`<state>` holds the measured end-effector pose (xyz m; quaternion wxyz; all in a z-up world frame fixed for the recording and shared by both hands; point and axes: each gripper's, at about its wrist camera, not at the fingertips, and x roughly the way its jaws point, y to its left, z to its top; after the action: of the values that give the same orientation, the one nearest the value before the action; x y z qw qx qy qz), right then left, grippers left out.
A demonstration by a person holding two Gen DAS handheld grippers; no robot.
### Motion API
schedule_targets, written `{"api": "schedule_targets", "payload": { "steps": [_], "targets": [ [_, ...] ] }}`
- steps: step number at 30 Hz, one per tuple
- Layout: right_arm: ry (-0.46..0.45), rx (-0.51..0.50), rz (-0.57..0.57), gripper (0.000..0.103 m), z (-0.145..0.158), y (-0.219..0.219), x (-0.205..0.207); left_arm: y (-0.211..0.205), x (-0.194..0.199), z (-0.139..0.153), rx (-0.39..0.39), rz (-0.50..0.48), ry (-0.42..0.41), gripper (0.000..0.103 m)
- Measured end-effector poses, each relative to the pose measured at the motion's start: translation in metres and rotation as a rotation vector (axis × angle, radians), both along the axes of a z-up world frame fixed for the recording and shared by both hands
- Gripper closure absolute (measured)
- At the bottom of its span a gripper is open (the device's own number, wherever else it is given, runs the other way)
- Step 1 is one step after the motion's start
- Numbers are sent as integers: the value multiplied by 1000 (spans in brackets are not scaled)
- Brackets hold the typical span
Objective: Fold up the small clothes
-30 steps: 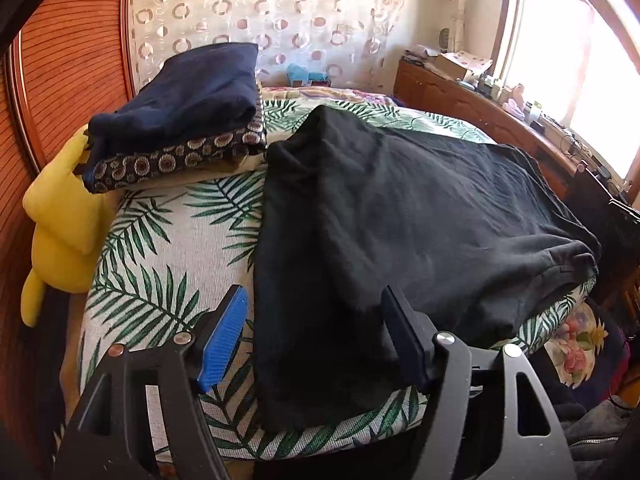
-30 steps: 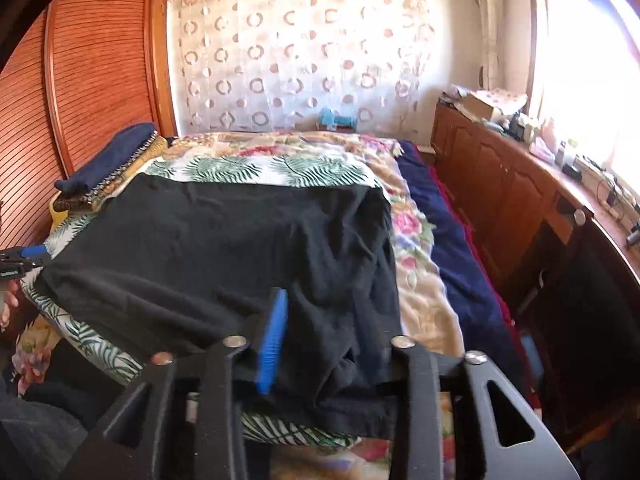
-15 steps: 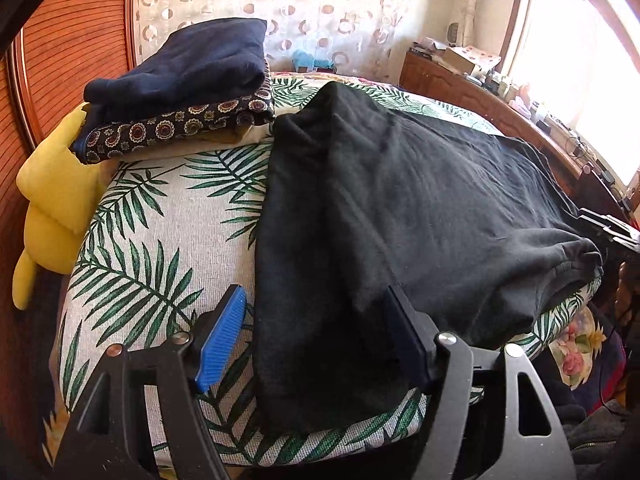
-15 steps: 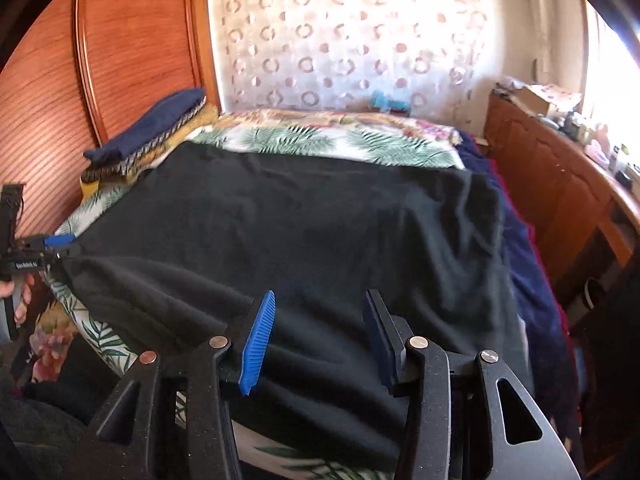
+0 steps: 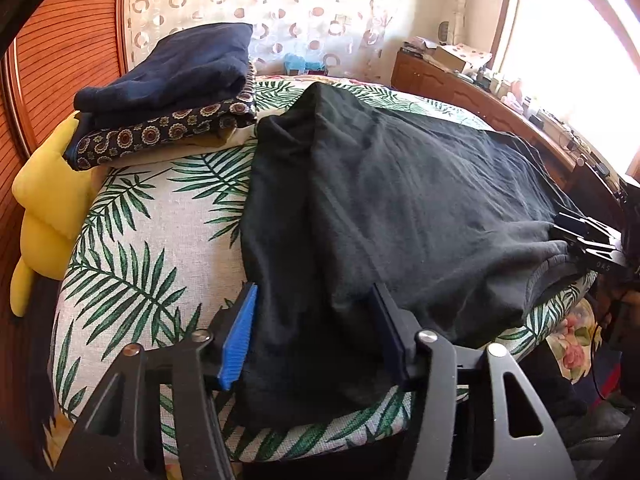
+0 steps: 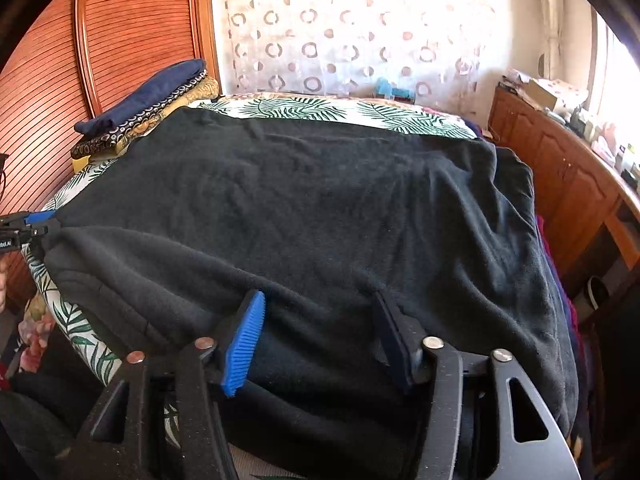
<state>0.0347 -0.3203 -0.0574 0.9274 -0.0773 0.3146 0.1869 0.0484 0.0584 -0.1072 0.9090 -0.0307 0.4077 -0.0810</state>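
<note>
A black fleece garment (image 5: pixel 400 200) lies spread across the palm-print bed cover (image 5: pixel 132 248); it also fills the right wrist view (image 6: pixel 320 208). My left gripper (image 5: pixel 316 332) is open, its jaws on either side of the garment's near left edge. My right gripper (image 6: pixel 320 336) is open over the garment's near right edge. Each gripper shows at the edge of the other's view, the right one (image 5: pixel 588 240) and the left one (image 6: pixel 24 228), at the garment's corners.
A stack of folded clothes, navy on paisley (image 5: pixel 168 92), sits at the bed's far left by a yellow cushion (image 5: pixel 44 208). A wooden slatted wardrobe (image 6: pixel 120 40) stands to the left, a wooden sideboard (image 6: pixel 560 168) to the right under the window.
Both grippers have moved forward over the garment's near edge. The right gripper's jaws have opened wider than a second ago.
</note>
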Motion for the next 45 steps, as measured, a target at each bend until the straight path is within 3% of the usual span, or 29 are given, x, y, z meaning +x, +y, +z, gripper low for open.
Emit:
{"api": "schedule_targets", "payload": {
  "steps": [2, 8, 10, 11, 15, 25, 39, 45],
  "targets": [
    [-8, 5, -26, 29, -3, -2, -1, -3, 0, 1, 3, -13, -1, 53],
    [-12, 10, -29, 27, -8, 3, -1, -6, 0, 1, 6, -30, -5, 67],
    [-8, 9, -28, 27, -6, 2, 0, -7, 1, 1, 3, -38, -7, 90],
    [-6, 8, -27, 27, -6, 2, 1, -8, 1, 1, 4, -38, -9, 94],
    [0, 7, -22, 27, -3, 0, 2, -12, 0, 11, -38, -47, -31, 96],
    [13, 23, -50, 28, 6, -14, -2, -47, -1, 80, -70, -123, -210, 99],
    [-33, 126, -156, 28, 24, -85, -26, -165, 39, 146, -136, -411, -301, 100],
    [-50, 129, -181, 32, 23, -96, -36, -229, 48, 173, -121, -553, -321, 100]
  ]
}}
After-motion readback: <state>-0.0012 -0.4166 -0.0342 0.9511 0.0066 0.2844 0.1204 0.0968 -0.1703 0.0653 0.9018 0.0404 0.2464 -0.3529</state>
